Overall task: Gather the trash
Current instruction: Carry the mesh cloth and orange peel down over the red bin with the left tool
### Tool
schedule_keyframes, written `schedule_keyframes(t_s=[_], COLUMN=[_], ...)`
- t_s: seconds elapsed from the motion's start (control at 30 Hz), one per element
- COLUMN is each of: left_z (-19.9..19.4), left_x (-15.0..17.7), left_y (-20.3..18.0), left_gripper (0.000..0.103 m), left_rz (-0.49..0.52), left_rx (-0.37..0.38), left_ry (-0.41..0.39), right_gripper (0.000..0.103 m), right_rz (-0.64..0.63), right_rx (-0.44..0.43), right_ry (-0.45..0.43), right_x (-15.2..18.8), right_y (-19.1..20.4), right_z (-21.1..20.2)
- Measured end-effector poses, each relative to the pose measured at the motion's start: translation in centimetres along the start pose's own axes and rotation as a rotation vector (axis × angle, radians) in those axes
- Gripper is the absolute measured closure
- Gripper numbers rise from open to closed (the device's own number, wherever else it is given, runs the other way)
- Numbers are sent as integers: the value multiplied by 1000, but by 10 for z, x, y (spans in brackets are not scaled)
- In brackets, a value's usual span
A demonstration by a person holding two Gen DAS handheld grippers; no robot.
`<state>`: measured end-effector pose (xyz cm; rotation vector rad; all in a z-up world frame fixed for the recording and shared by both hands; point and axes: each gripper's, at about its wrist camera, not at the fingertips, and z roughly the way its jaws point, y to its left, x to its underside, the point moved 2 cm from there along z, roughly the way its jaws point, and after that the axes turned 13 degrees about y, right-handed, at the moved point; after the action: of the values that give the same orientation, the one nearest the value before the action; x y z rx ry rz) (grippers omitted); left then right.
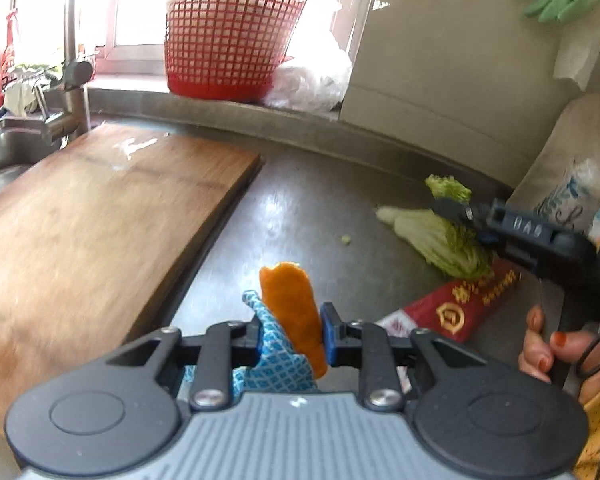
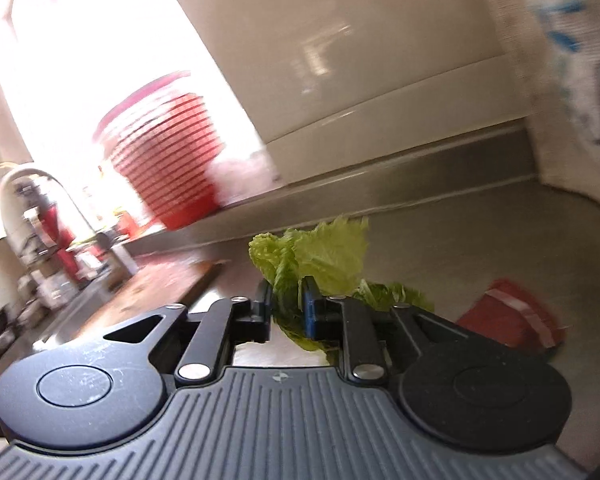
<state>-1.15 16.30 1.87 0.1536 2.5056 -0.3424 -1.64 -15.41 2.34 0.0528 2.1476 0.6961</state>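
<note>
My left gripper (image 1: 292,316) is shut on an orange peel (image 1: 288,300) and a blue-and-white patterned wrapper (image 1: 276,356), held above the steel counter (image 1: 300,208). To the right, a cabbage leaf (image 1: 432,236) lies partly on a red packet (image 1: 456,308). My right gripper (image 1: 464,220) reaches in from the right and is shut on that leaf. In the right wrist view the cabbage leaf (image 2: 328,252) sticks up between the narrow-set fingers of the right gripper (image 2: 286,292). The red packet (image 2: 512,320) lies just to its right.
A wooden cutting board (image 1: 100,216) fills the left of the counter, beside the sink (image 1: 0,160) and faucet (image 1: 74,68). On the sill stand a red basket (image 1: 228,40) and a clear plastic bag (image 1: 312,76). A white sack (image 1: 572,168) stands in the right corner.
</note>
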Motion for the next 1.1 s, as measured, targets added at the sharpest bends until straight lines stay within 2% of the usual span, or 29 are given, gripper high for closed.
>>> schedule_keyframes(t_s=[0.03,0.07,0.1,0.17,0.23,0.37,0.43,0.63,0.67,0.8,0.97,1.0,1.1], left_z=[1,1,1,1,1,-2,-4,-9,-10,-15,-22,-24,-29], left_x=[3,5,7,11,14,21,24,36,38,46,57,60,70], left_y=[0,-1,-2,-3,-4,-3,-1,2,3,8,15,18,24], left_gripper=[79,79,78,77,74,68,63,56,55,39,28,28,31], left_rz=[5,12,19,36,57,81,86,111,113,127,130,130,122], left_rx=[-6,-12,-15,-20,-20,-26,-31,-32,-30,-42,-60,-63,-67], left_ry=[4,8,11,11,12,4,-1,-14,-14,-21,-18,-17,-12], right_gripper=[40,26,25,25,24,25,25,38,39,39,39,39,39], right_rz=[-13,-28,-51,-84,-95,-130,-148,-208,-206,-203,-264,-272,-298], right_rx=[-27,-49,-68,-119,-223,-400,-456,-474,-484,-531,-583,-587,-522], right_ry=[9,17,20,38,85,230,298,427,444,515,583,594,608], right_x=[1,2,3,6,8,19,24,37,37,42,49,50,52], right_y=[5,10,16,28,40,60,71,92,93,96,108,110,117], right_z=[1,2,2,3,8,20,27,42,45,50,45,46,53])
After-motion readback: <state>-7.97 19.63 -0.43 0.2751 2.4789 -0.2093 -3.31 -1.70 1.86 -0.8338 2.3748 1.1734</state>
